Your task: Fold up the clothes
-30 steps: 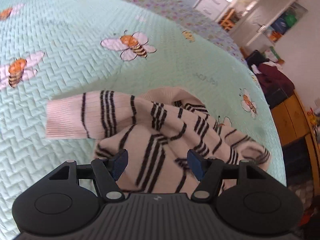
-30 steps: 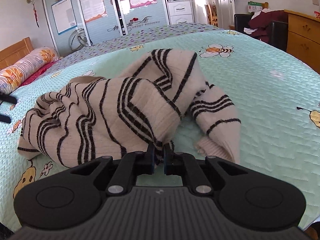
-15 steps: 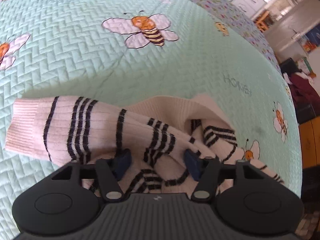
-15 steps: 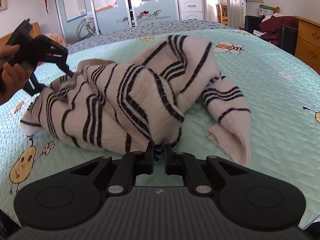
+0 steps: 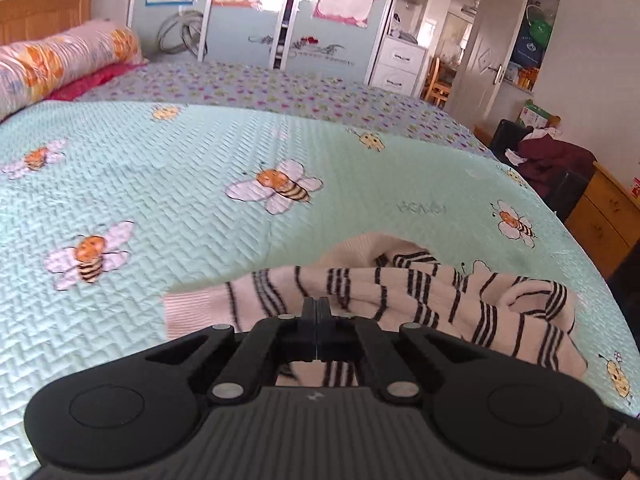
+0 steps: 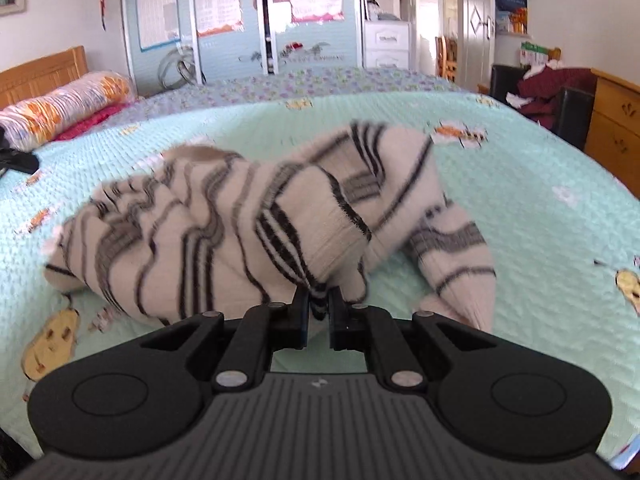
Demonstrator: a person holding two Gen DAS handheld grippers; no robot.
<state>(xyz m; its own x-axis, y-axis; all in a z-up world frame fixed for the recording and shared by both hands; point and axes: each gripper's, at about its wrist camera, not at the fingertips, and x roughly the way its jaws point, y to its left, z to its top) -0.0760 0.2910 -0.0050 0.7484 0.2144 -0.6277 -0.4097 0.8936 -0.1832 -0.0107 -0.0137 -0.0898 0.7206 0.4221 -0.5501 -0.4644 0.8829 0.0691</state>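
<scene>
- A bedroom in a home
- A wide bed with a mint quilt (image 5: 168, 184) printed with bees fills both views
- A wooden headboard (image 6: 44, 72) and a flowered bolster (image 5: 60, 60) mark its head
- Wardrobe doors (image 5: 256, 12), white drawers (image 5: 400, 64), a wooden dresser (image 6: 616, 116) line the walls
</scene>
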